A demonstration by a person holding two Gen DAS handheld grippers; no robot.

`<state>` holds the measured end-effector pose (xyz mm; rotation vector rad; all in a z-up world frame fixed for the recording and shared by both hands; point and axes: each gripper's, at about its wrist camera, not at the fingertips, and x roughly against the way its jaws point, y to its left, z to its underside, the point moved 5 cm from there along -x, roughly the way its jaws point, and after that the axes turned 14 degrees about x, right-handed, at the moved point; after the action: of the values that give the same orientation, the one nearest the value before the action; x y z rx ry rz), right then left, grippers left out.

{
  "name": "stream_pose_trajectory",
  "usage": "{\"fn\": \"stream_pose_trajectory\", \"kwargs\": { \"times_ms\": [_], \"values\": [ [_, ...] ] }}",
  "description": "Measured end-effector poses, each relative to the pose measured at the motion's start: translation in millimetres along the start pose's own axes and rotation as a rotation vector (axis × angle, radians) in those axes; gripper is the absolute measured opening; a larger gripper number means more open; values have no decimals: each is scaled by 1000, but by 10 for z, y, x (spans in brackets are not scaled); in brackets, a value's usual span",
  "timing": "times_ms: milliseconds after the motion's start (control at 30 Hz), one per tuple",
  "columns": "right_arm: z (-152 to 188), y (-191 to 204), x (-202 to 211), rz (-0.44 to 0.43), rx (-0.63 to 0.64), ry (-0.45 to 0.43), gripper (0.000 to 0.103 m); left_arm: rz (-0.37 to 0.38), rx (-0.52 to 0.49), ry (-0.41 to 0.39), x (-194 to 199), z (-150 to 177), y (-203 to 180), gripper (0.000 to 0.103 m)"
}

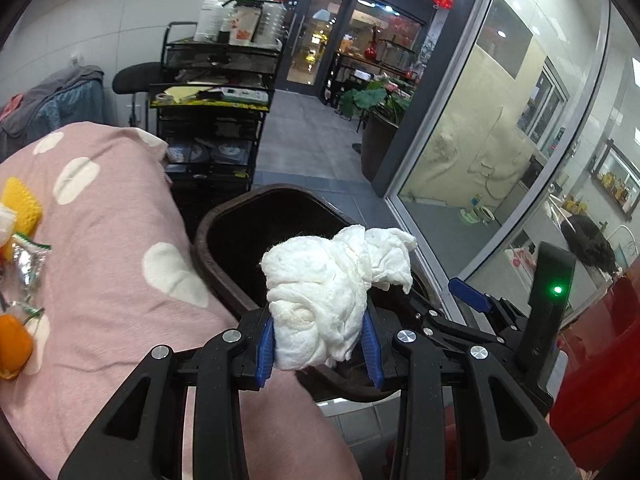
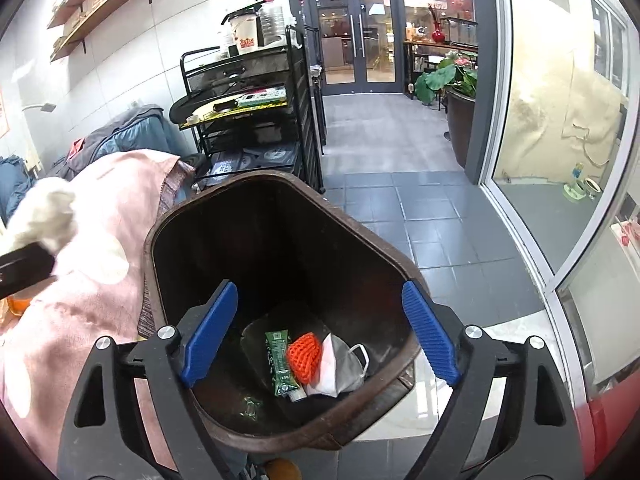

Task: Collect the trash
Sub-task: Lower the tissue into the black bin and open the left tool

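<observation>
My left gripper is shut on a crumpled white tissue, which it holds over the near rim of a dark brown trash bin. The same tissue shows at the left edge of the right wrist view. My right gripper stands open above the bin with nothing between its blue pads. At the bottom of the bin lie a green tube, an orange foam net and a white face mask. One blue fingertip of the right gripper shows in the left wrist view.
Left of the bin lies a pink spotted blanket. On it are a yellow foam net, candy wrappers and an orange. A black cart stands behind, a glass wall right, grey tiled floor beyond.
</observation>
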<state>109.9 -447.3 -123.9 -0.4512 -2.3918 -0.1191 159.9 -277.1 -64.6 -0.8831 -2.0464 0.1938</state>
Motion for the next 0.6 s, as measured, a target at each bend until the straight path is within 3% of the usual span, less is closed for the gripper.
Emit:
{"fn": "stream_pose_trajectory", "kwargs": {
  "times_ms": [600],
  "values": [
    [204,-403,126,67,-77,15,84,-55,-76,136,-694,-41,-257,35]
  ]
}}
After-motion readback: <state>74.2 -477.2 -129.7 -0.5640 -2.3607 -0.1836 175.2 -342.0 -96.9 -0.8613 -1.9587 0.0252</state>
